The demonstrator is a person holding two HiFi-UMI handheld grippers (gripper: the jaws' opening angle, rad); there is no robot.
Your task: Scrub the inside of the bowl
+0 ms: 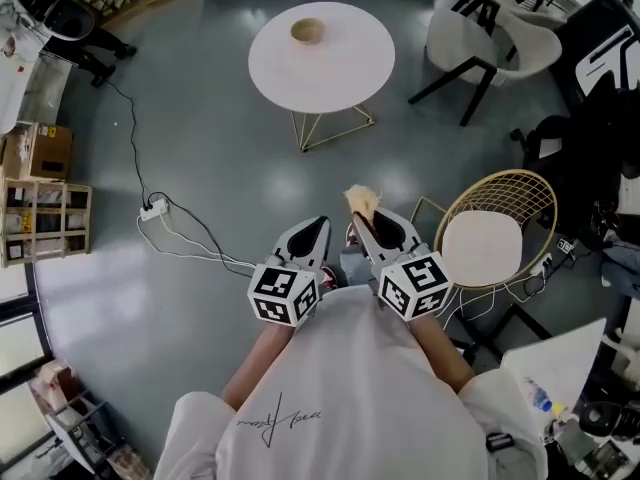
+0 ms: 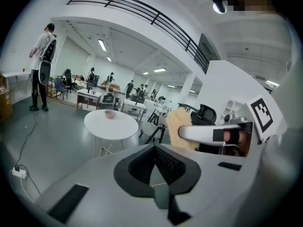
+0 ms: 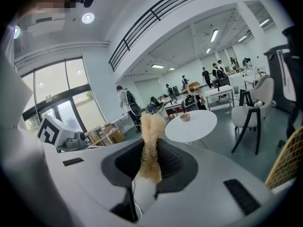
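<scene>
**Scrubber gripped, bowl well out of reach**

The person is standing on the grey floor, holding both tools close in front of the body and pointing them toward a round white worktop [image 1: 350, 73]. The right tongs [image 1: 366, 224] are clamping a tan, fibrous scrubber [image 1: 361, 201]. In the right gripper view, that scrubber [image 3: 151, 141] is sticking up between the two ribbed pads, which are pressing on its lower part. The left tongs [image 1: 318, 230] are closed on themselves and holding nothing. In the left gripper view their pads are meeting with no gap.

The bowl [image 1: 308, 31], a small light-brown one, is sitting upright on the far part of the worktop, well apart from both tongs, with open floor lying between. Each gripper view is showing it ahead and small [image 2: 110, 114] [image 3: 185, 117], roughly along the line the jaws are pointing.

Judging by this layout, the step in hand is the approach: no scrubbing can have begun while the bowl is this far off. The next move is calling for the gap to the worktop to be closed. After that, the empty left tongs would probably need to open and take the bowl's rim to steady it. The right tongs could then lower the scrubber into the bowl's hollow without loosening their hold on it.
</scene>
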